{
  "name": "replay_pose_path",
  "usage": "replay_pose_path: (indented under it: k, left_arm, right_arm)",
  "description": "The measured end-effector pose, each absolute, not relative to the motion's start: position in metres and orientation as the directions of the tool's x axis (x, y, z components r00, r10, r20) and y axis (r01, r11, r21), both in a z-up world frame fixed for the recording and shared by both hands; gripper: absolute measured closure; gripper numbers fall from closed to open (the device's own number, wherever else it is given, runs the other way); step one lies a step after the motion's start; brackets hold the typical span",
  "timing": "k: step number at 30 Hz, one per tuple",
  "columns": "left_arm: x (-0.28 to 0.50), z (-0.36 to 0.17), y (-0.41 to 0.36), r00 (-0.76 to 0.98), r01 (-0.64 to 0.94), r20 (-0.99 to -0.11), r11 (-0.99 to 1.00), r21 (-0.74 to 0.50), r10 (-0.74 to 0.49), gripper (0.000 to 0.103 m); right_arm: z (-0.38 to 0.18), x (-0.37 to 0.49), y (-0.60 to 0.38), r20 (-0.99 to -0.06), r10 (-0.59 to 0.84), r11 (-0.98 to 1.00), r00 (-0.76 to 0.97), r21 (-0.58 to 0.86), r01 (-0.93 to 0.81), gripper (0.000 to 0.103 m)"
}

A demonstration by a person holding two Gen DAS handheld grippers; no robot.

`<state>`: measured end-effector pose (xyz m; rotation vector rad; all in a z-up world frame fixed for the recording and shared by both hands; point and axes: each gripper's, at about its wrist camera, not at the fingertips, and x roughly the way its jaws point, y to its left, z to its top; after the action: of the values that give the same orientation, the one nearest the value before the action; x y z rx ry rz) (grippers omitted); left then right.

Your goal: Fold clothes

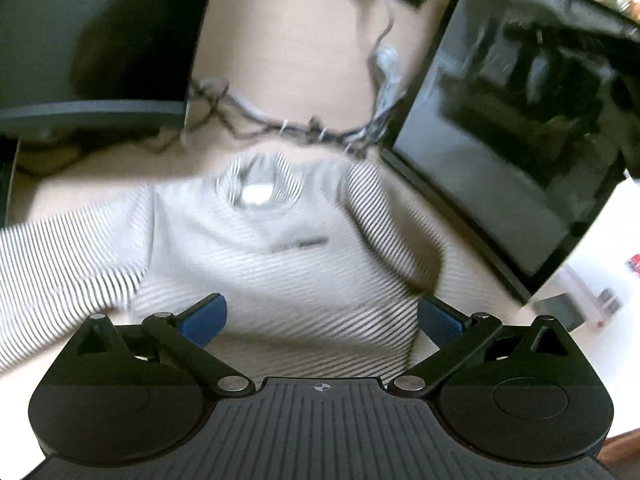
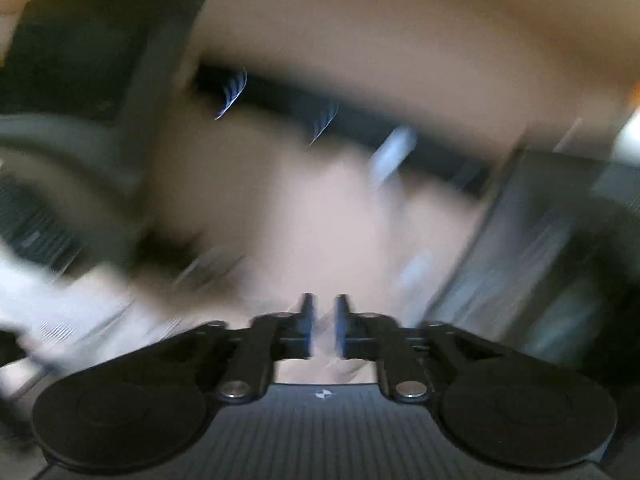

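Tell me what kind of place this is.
Probably a home or office desk, not a laundry area. The striped shirt lies on a beige desk between a dark monitor and another screen, with a tangle of cables behind the collar.

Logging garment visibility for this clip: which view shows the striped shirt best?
The left wrist view: the striped shirt lies spread on the table, collar and sleeves visible. The right wrist view is heavily blurred, showing only a pale striped patch at its left edge.
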<state>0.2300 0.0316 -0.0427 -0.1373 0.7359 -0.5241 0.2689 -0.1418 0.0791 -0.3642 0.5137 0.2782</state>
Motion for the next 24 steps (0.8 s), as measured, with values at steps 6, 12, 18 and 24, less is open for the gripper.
replay_pose_path:
  k: [6, 12, 18, 24]
  left_arm:
    - [0.221, -0.069, 0.026, 0.677, 0.357, -0.61, 0.908, -0.218, -0.412, 0.0]
    - [0.207, -0.068, 0.034, 0.675, 0.408, -0.628, 0.905, -0.12, -0.387, 0.0]
    - [0.204, -0.069, 0.058, 0.693, 0.369, -0.633, 0.924, -0.1, -0.345, 0.0]
    - [0.204, -0.069, 0.056, 0.697, 0.367, -0.635, 0.927, -0.084, -0.333, 0.0]
  right_arm:
    - [-0.012, 0.222, -0.119, -0.728, 0.243, 0.873, 0.641, -0.124, -0.472, 0.032]
    - [-0.037, 0.226, -0.109, -0.719, 0.193, 0.85, 0.667, -0.218, -0.48, 0.094]
    - [-0.007, 0.259, -0.145, -0.588, -0.045, 0.861, 0.807, -0.432, -0.267, 0.094]
    - [0.0, 0.281, -0.166, -0.612, -0.079, 0.927, 0.787, -0.335, -0.167, 0.094]
